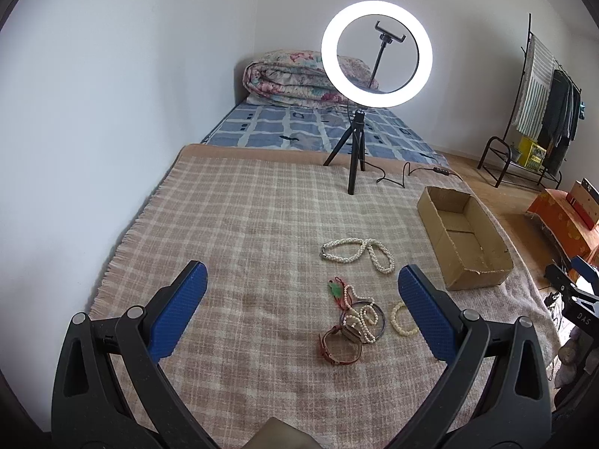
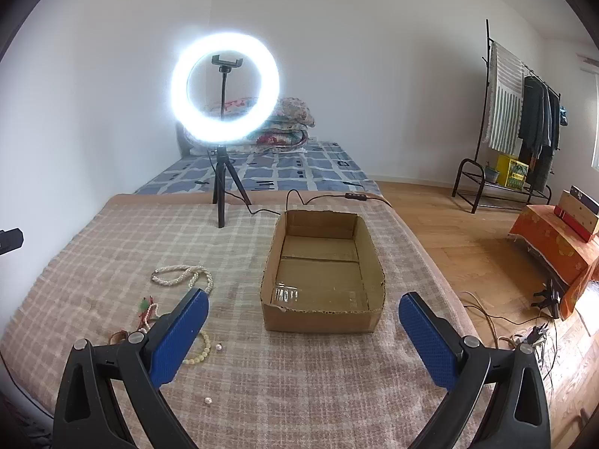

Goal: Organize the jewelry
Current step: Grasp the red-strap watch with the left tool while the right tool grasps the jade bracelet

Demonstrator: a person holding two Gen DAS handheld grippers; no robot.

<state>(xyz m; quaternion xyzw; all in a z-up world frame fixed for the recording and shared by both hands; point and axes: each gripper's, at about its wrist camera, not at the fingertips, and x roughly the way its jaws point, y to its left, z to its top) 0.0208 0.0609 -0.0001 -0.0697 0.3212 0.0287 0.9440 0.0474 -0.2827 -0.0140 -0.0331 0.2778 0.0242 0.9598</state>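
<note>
Jewelry lies on a plaid blanket (image 1: pixel 243 224). A pearl necklace (image 1: pixel 359 252) (image 2: pixel 183 275) lies furthest out. Nearer lies a tangle: a bead strand with a green and red charm (image 1: pixel 337 292), a dark bangle (image 1: pixel 380 318), a red-strapped watch (image 1: pixel 338 344), and a cream bead bracelet (image 1: pixel 402 320) (image 2: pixel 200 350). Two loose pearls (image 2: pixel 219 347) rest nearby. An empty open cardboard box (image 1: pixel 464 237) (image 2: pixel 324 275) sits to the right. My left gripper (image 1: pixel 301 292) hovers open above the tangle. My right gripper (image 2: pixel 303 316) hangs open in front of the box, holding nothing.
A lit ring light on a tripod (image 1: pixel 355 149) (image 2: pixel 222 187) stands at the blanket's far edge, its cable (image 2: pixel 299 196) trailing behind the box. Beyond are a blue patterned bed sheet and folded quilt (image 1: pixel 288 80). The floor, a clothes rack (image 2: pixel 524 131) and cables lie right.
</note>
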